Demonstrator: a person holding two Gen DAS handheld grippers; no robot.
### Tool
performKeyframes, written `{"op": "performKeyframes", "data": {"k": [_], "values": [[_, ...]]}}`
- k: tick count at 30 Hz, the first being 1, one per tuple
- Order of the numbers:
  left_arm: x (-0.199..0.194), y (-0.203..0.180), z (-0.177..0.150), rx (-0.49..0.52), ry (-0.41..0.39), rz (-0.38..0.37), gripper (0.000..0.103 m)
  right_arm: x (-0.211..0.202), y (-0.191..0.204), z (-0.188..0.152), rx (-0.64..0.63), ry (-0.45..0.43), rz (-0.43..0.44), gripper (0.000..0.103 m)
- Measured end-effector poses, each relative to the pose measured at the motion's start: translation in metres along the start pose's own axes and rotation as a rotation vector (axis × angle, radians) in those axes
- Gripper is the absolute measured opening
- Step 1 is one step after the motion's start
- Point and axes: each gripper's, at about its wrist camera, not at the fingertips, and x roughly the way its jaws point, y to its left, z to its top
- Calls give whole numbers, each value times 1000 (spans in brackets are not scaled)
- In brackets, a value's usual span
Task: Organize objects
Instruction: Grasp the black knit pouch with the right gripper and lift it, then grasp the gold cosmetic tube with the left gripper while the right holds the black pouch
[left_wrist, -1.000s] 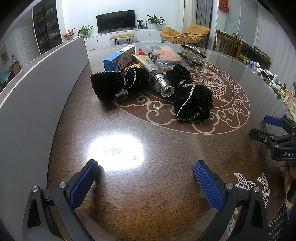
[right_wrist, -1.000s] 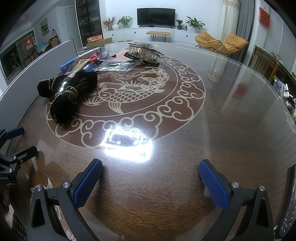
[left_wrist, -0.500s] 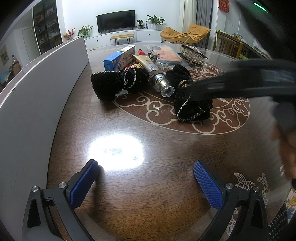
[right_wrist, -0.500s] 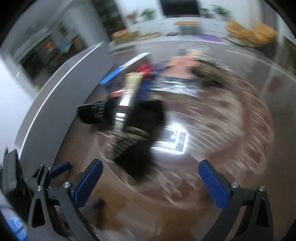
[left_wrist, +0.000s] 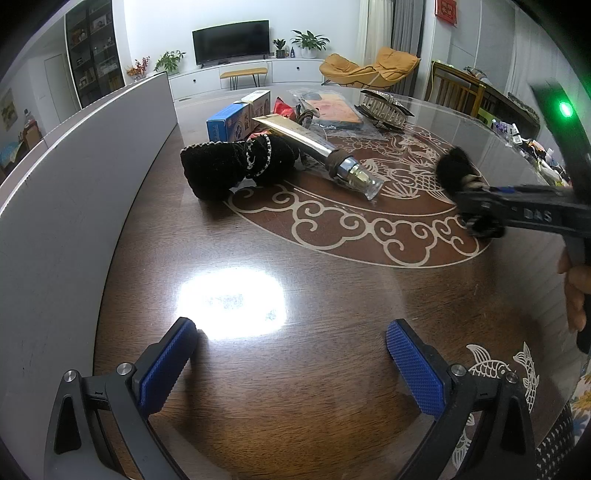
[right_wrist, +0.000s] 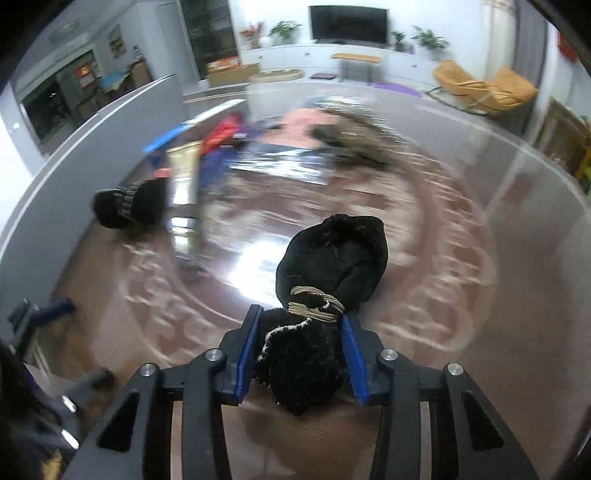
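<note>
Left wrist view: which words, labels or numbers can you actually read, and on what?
"DAS": on the black body of the right hand-held gripper, partly blurred; it may be longer.
Blue and white box: printed text and a round emblem, too small to read.
Red hanging on the far wall: characters too small to read.
Gold tube: no legible print.

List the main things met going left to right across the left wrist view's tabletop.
White partition → black knitted bundle → metallic tube → right gripper, jaws closing on a second black bundle.
</note>
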Motion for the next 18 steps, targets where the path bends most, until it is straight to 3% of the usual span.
{"op": "performKeyframes", "data": {"k": [3,4,5,7,13,18], "values": [[0,0,0,0,0,0,103,-8,-24,-10,21,-22,-39,45],[0,0,0,0,0,0,103,-9,-30,-12,28,-31,-45,53],[0,0,0,0,0,0,103,-8,-35,-13,32,-31,-51,71],[0,0,0,0,0,0,103,-3,-40,-17,27,-22,-74,89],[0,0,0,0,0,0,103,-1,-47,-20,46,-43,-102,103],[0,0,0,-1,0,0,103,1,-48,-23,55,-42,-110,103]]}}
